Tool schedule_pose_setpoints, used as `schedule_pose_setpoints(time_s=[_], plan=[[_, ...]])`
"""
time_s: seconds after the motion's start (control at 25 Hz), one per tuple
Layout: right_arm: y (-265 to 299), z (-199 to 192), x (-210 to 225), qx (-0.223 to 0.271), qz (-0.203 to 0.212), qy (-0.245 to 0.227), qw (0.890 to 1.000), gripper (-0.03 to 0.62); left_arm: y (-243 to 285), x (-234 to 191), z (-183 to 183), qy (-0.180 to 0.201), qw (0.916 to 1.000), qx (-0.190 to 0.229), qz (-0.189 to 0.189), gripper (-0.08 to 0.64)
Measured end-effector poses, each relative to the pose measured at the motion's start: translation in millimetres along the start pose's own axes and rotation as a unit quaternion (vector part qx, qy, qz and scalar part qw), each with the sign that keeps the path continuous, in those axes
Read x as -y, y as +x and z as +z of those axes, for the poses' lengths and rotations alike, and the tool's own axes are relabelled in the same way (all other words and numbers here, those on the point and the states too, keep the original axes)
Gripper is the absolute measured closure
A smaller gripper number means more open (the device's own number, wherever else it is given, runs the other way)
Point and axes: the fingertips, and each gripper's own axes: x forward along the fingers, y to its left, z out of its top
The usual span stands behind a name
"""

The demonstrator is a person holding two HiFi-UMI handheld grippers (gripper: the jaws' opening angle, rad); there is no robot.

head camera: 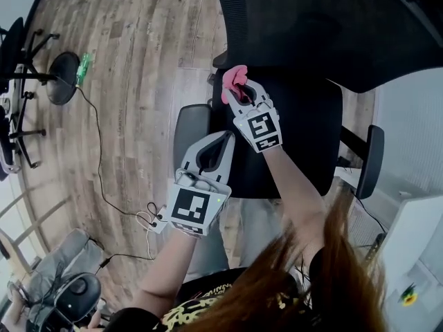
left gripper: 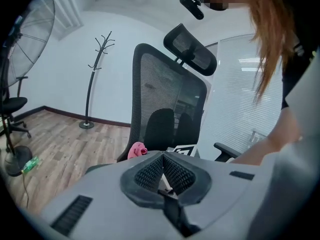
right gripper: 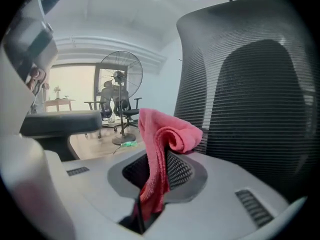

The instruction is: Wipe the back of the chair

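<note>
1. Where the right gripper (right gripper: 159, 156) is seen along its own jaws, they are closed on a pink cloth (right gripper: 162, 134), which is pinched low between the pads and folded over at the top into a loose roll.
2. From the head view, the cloth is held up at the lower part of the chair's black mesh backrest (right gripper: 250, 94), above the rear of the seat (head camera: 297, 130); whether cloth and mesh touch cannot be told.
3. The left gripper (left gripper: 162, 156) is held lower and nearer the person, over the seat's left edge, just beside the grey left armrest (head camera: 190, 124).
4. Its jaws are brought together at the tips, and nothing is held between them.
5. In the left gripper view the chair is seen upright, with its headrest (left gripper: 192, 49) raised above the backrest.
6. A wooden floor (head camera: 138, 61) is shown beneath the chair, and a thin cable (head camera: 98, 171) is trailed across it.
7. A coat stand (left gripper: 92, 84) is placed by the white wall, well apart from the chair.
8. A floor fan (right gripper: 120, 74) is seen farther off.
</note>
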Motion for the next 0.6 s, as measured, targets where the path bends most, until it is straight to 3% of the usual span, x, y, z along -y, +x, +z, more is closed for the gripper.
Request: schedule_pose_setpoints(time_s=[0.24, 0.6], plan=[[-30, 40, 3, 0.028, 0.003, 0.001, 1.0, 0.531, -2, -7, 14, 0.007, 0.9997, 0.013, 0.02, 0.566], [-110, 106, 12, 0.059, -0.006, 0.015, 0.998, 0.531, -7, 20, 74, 0.017, 0.9989, 0.04, 0.018, 0.566]])
